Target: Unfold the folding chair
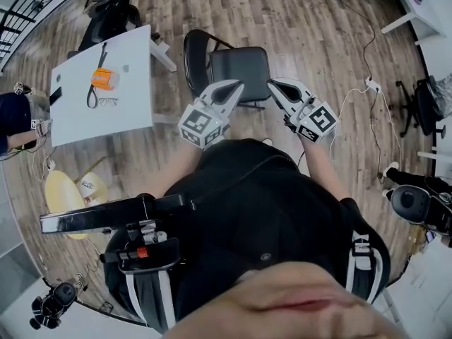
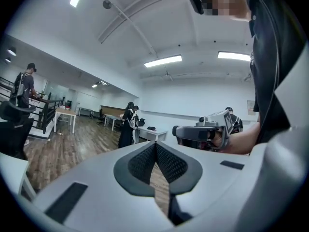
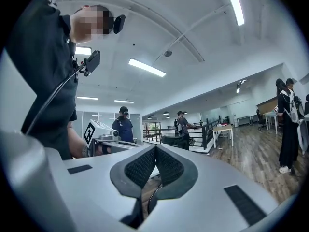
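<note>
Head view: wood-plank floor [image 1: 296, 20], white table [image 1: 106, 115] left of blk chair [image 1: 240, 66]

Person's wearing a black short-sleeved top [image 1: 261, 210] with a thin black cable [image 3: 52, 98] trailing across the front. The pale grey plastic left gripper [image 1: 235, 85] and the matching right gripper [image 1: 272, 83] both have black ribbed pads [image 2: 143, 162], plus a white cube with black square markers [image 1: 202, 126] on each.
</note>
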